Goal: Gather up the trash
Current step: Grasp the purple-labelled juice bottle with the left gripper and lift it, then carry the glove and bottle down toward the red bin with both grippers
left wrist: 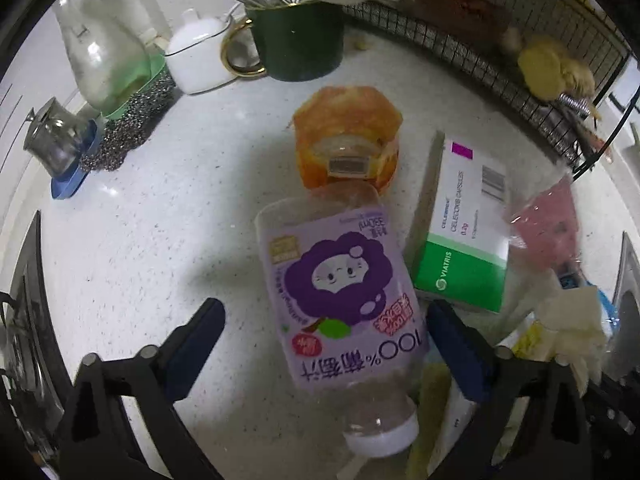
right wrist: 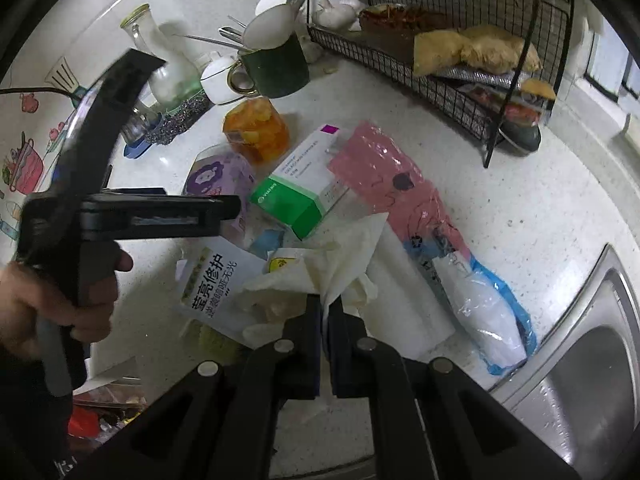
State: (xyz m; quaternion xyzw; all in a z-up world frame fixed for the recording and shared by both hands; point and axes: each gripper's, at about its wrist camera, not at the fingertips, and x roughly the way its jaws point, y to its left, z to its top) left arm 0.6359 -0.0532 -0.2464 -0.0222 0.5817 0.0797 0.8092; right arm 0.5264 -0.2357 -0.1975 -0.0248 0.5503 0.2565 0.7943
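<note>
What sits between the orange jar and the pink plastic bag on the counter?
A white and green medicine box lies between the orange jar and the pink bag, clearest in the right wrist view.

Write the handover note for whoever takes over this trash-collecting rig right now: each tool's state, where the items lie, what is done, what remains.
Left tool: open, straddling the purple juice bottle lying on the counter; not gripped yet.
Right tool: shut on the crumpled white tissue.
On the counter: green-and-white medicine box, pink plastic wrapper, white carton with green print, orange jar.
Done: tissue grasped.
Left: grip the bottle, then collect the rest. No bin in view.
</note>
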